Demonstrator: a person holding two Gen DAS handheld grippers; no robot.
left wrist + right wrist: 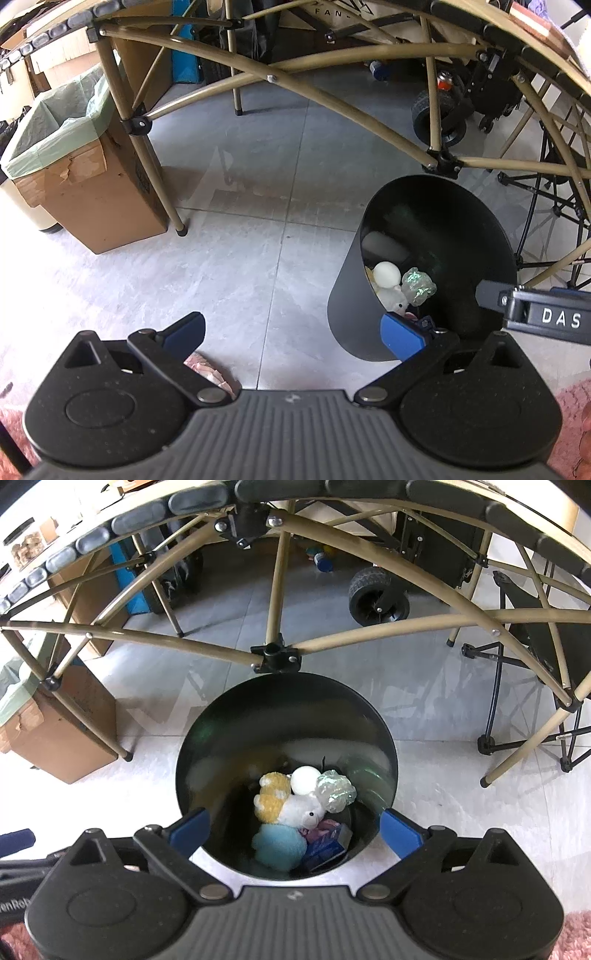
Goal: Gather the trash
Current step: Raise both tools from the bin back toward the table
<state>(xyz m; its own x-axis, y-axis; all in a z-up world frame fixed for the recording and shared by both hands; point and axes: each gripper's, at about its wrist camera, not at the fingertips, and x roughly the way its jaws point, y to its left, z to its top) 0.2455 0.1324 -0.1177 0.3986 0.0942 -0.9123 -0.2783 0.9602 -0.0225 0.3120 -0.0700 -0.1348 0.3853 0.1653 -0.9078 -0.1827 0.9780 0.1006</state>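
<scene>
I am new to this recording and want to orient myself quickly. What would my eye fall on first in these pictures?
First, the round black plastic bin on the grey tiled floor, directly below the open right gripper. Inside lies a bright heap: a white plush toy, a yellow knitted piece, a light blue fluffy piece and a white ball. To the left stands a brown cardboard box lined with a green bag.
</scene>
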